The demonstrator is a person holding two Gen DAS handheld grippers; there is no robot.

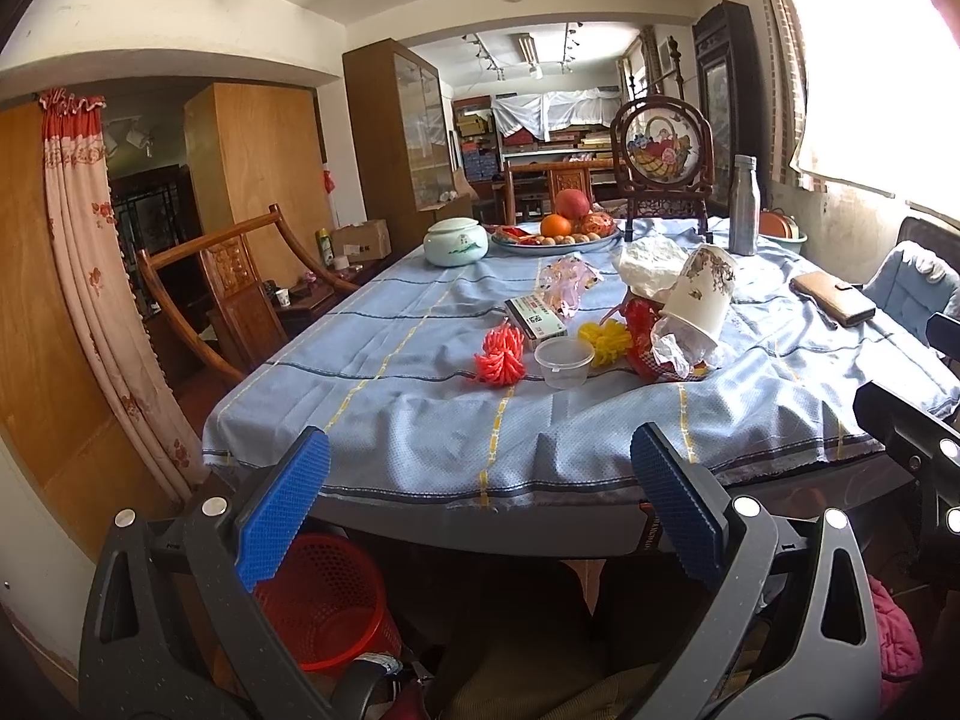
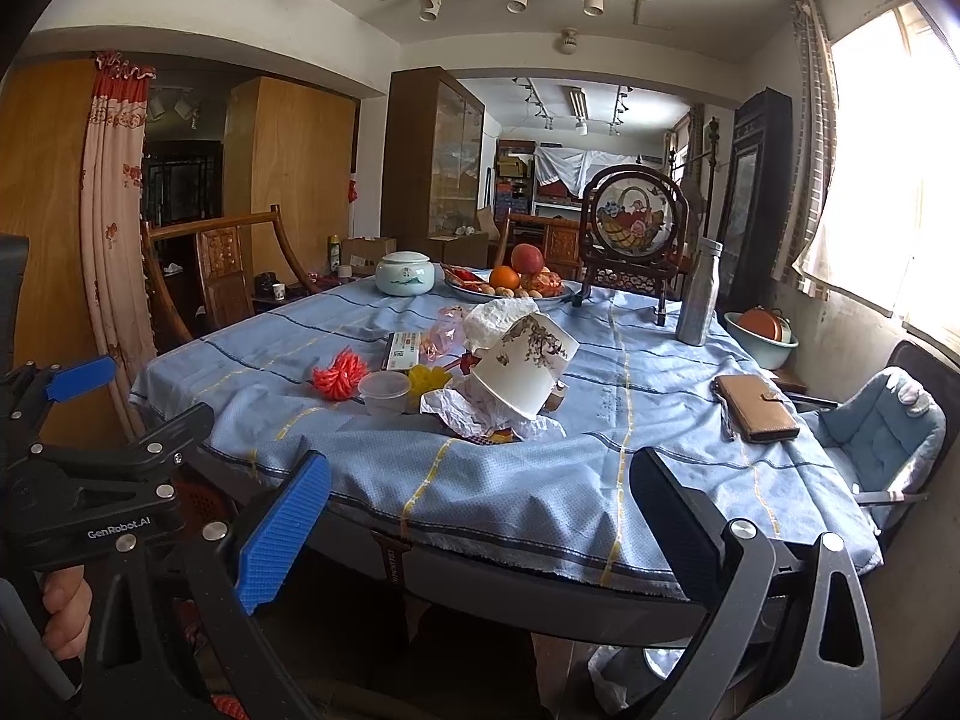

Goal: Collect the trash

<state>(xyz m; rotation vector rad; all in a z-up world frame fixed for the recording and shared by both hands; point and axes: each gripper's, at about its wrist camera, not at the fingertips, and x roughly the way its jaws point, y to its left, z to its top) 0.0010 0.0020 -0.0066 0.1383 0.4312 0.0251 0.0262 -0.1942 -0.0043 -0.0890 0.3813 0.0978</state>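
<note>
Trash lies in a heap mid-table on the blue tablecloth (image 1: 390, 420): a tipped paper cup (image 1: 699, 294) (image 2: 525, 363), crumpled white paper (image 1: 675, 351) (image 2: 465, 408), a clear plastic tub (image 1: 564, 363) (image 2: 384, 393), a red frilly ball (image 1: 501, 357) (image 2: 340, 376), a yellow one (image 1: 606, 341), a small carton (image 1: 535, 318) (image 2: 405, 351) and pink wrap (image 1: 564, 282). A red mesh bin (image 1: 327, 600) stands under the table's near left corner. My left gripper (image 1: 480, 504) and right gripper (image 2: 480, 516) both hover open before the table's near edge, holding nothing.
A fruit plate (image 1: 555, 237), a ceramic jar (image 1: 454, 243), a framed round screen (image 1: 663, 159), a metal bottle (image 1: 744, 204) and a brown wallet (image 2: 756, 408) also sit on the table. Wooden chairs stand left and far; a cushioned chair (image 2: 882, 432) stands right. A hand (image 2: 66, 618) holds the left gripper.
</note>
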